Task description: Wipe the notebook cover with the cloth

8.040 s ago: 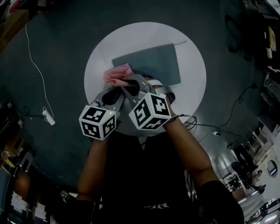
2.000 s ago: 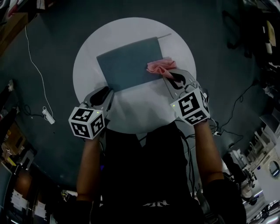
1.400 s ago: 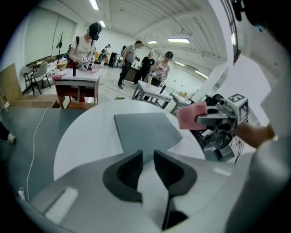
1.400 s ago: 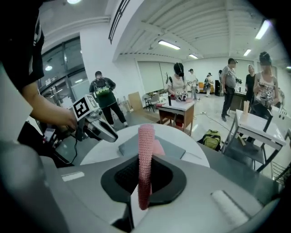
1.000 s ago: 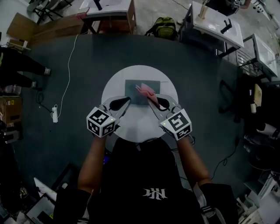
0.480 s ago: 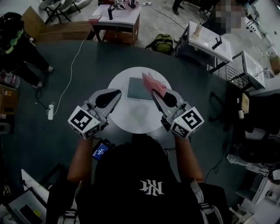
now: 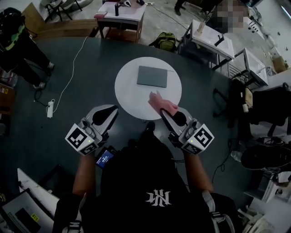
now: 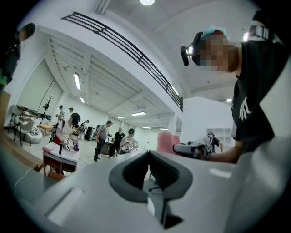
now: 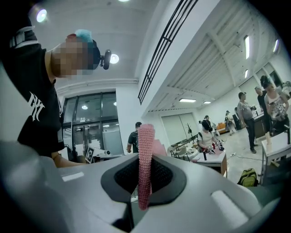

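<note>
The grey notebook (image 7: 153, 76) lies flat on the round white table (image 7: 132, 91), toward its far side. My right gripper (image 7: 163, 110) is shut on the pink cloth (image 7: 162, 103), lifted well above the table's near right edge; in the right gripper view the cloth (image 9: 145, 159) stands pinched between the jaws, pointing up at the room. My left gripper (image 7: 108, 109) is held up near the table's near left edge, jaws shut with nothing between them. In the left gripper view the left gripper (image 8: 149, 157) faces the room, with the cloth (image 8: 167, 141) and the other gripper beyond.
Dark round carpet surrounds the table. A white cable and power strip (image 7: 50, 109) lie on the floor at left. Desks (image 7: 122, 11) and a green backpack (image 7: 165, 40) stand beyond the carpet. Chairs sit at right, and several people stand in the room.
Both grippers have risen and pulled back toward me, away from the notebook. The cloth left the notebook cover, still held by the right gripper. The head view now sits much higher.
</note>
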Motion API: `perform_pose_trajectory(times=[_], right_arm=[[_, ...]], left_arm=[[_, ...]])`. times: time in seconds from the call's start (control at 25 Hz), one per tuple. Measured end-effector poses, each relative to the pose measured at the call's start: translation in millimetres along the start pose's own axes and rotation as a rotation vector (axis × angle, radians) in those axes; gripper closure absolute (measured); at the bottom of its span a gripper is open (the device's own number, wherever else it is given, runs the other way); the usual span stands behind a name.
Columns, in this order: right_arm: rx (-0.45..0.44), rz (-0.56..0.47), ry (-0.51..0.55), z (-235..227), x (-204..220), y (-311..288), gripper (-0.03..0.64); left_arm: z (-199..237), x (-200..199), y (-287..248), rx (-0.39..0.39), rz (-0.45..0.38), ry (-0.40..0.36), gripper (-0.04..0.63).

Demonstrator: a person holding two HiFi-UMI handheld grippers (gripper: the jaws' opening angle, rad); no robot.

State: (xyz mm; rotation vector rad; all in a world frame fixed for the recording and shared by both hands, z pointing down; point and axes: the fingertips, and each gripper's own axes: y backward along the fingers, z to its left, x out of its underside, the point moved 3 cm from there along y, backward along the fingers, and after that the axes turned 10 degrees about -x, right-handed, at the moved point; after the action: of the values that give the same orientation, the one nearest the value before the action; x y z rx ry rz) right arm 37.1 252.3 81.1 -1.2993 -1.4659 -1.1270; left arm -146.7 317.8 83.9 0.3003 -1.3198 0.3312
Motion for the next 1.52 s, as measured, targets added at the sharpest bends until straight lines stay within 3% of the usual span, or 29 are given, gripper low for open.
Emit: perform_pose_trajectory(times=[0.2,0.32,0.44,0.6,0.76,1.08,1.24,1.52], right_arm=[[-0.004,0.018,-0.033,48.9,14.3,18.1,0.603],[-0.038,0.014,-0.032,76.6,17.8,38.7,0.603],[-0.085,0.006,-0.02,98.0,14.8,64.8,0.603],[-0.119,-0.002,-0.023,109.7,12.9,77.3,0.603],[-0.133,-0.001,-0.04,126.7,19.8,114.1,0.603],[-0.138,0.009,-0.163,178.0,86.1,232.5,0.603],[-0.166,0.013,-0.187,193.7,103.3,253.6,0.603],[-0.145,-0.025,-0.139,212.2,86.4,261.4,0.603]], left_arm=[[-23.0,20.2,46.6,-0.011,0.015,0.03,0.592],[-58.9,28.7,65.0,-0.004,0.028,0.041,0.592],[-104.2,29.3,67.3,0.019,0.036,0.016,0.592],[-132.6,27.6,57.3,0.059,0.058,-0.01,0.592],[-174.2,45.2,44.1,0.101,0.116,-0.001,0.592],[-290.9,122.3,53.8,0.116,0.268,-0.002,0.592],[-321.0,142.4,62.1,0.099,0.298,0.035,0.592],[-337.9,126.0,74.0,0.132,0.288,-0.053,0.592]])
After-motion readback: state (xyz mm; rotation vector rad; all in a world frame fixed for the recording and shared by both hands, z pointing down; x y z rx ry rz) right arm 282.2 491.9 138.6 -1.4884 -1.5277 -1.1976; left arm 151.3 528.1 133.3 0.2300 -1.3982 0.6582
